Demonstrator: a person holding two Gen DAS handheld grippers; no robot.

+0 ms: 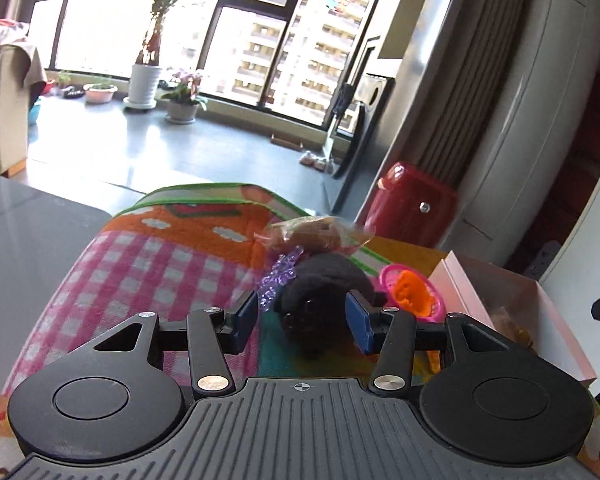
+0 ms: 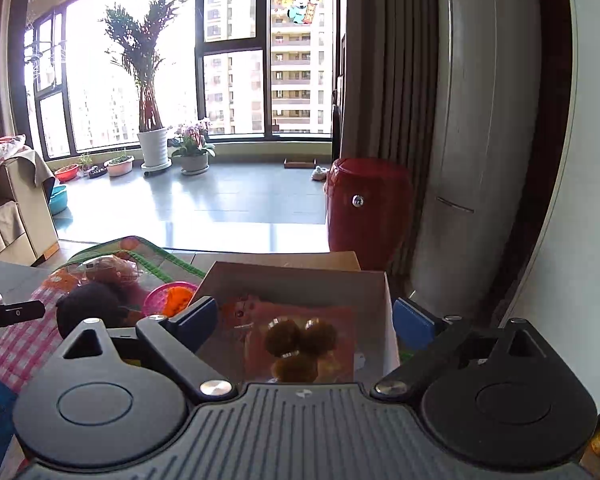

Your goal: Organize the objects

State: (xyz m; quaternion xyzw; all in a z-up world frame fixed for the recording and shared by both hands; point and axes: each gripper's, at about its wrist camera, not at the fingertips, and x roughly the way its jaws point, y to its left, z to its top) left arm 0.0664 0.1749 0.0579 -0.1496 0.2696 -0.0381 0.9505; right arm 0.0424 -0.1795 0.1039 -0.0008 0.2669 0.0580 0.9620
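My left gripper [image 1: 303, 318] hovers low over a colourful mat [image 1: 160, 248]. A black fuzzy object [image 1: 320, 288] lies just ahead of its blue pads [image 1: 246, 316]; the left pad stands apart from it, so the jaws are open. Behind it lie purple beads [image 1: 278, 276], a clear-wrapped brown item [image 1: 316, 232] and a pink bowl holding something orange [image 1: 414, 292]. My right gripper [image 2: 306, 320] is open wide above a pink box [image 2: 292, 280]. In the box are a pink packet and brown round pieces [image 2: 300, 344]. Nothing is between its fingers.
A grey table [image 1: 28, 240] borders the mat on the left. A red drum-shaped container [image 2: 368, 208] stands on the floor behind the box, next to curtains. Potted plants [image 2: 154, 148] line the window. A sofa [image 2: 16, 208] is at far left.
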